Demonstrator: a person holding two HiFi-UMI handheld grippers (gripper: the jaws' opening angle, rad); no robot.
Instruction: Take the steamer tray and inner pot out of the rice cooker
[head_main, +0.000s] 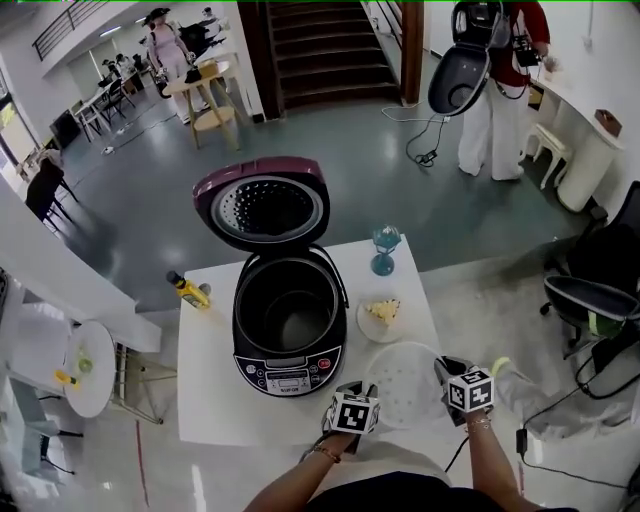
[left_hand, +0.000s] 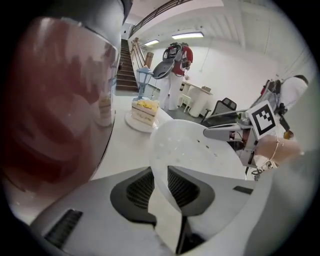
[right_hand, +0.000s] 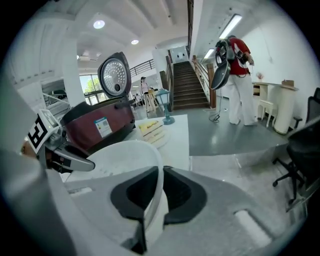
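Grip: the left gripper (head_main: 368, 392) is clenched on the left rim of the steamer tray (head_main: 405, 388), and the right gripper (head_main: 443, 372) on the right rim. Each gripper view shows the thin white edge pinched between ribbed pads (left_hand: 139, 189).
Tray position: out of the rice cooker (head_main: 288, 376), at the front right of the worktop (head_main: 215, 370), just beside the cooker. Whether it rests on the surface or hangs just above it cannot be told.
Tray handling: probably light, stiff, thin plastic, perforated and smooth. A hold on opposite rims keeps it level, though so narrow an edge could slip if it tilts.
Pot position: the inner pot (head_main: 290, 320) sits in the cooker body, dark and seemingly empty.
Pot handling: likely metal, heavier than the tray, rigid and with a slick coating. It is best taken by the top rim on two opposite sides and lifted straight up.
Lid: the lid (head_main: 262, 205) stands open behind the pot, so the way up looks free.
Beyond: a plate of cake (head_main: 381, 316) lies right of the cooker, with a blue goblet (head_main: 386, 250) farther back. Both are near the tray's side and could be knocked.
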